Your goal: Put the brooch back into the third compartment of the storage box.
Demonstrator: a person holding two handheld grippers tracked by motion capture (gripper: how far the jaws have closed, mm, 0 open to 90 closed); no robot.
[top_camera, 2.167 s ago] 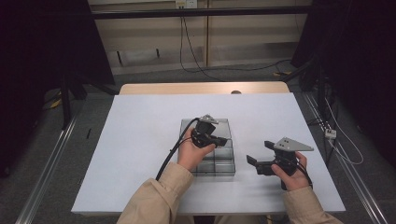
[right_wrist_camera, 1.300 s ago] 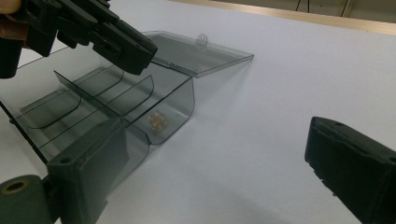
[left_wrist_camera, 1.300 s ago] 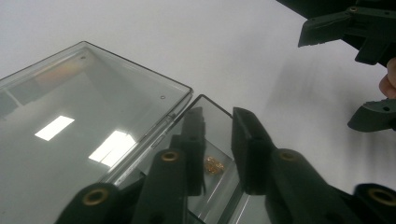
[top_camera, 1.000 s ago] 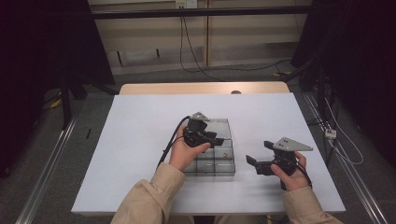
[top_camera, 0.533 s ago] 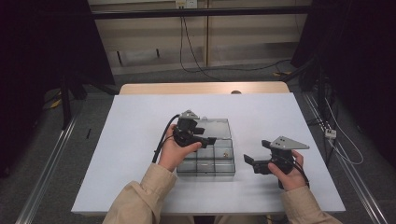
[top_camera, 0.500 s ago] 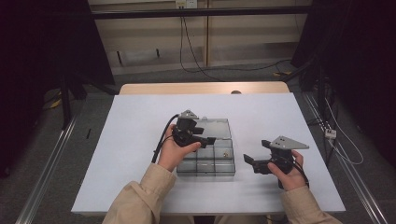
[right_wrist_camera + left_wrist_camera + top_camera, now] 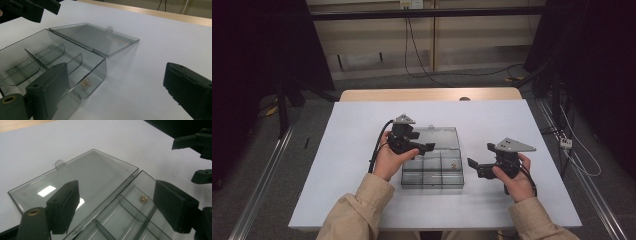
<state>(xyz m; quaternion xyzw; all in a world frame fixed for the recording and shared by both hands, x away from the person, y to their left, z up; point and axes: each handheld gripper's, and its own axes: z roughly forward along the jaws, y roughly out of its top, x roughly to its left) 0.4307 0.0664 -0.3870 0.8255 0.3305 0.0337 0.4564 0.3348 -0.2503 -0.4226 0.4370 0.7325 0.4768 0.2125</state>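
A clear plastic compartment box (image 7: 432, 172) lies mid-table with its lid (image 7: 439, 137) folded flat on the far side. One small brass piece (image 7: 455, 163) rests in a right-hand compartment (image 7: 143, 198) (image 7: 85, 83). My left gripper (image 7: 422, 145) hovers over the box's left rear corner. Its jaws have just been opening and stand open with nothing between them (image 7: 117, 202). My right gripper (image 7: 474, 167) is held just right of the box, open and empty (image 7: 120, 92), aimed at the box wall (image 7: 100, 67).
The white table top (image 7: 352, 150) has bare room left, right and beyond the box. A wooden strip (image 7: 427, 94) runs along its far edge. Cables trail from both grippers toward the person's sleeves.
The left hand has drifted left, off the middle of the box toward its left rear corner, with the jaws spreading. The lid now lies flat and open. The right hand stayed put.
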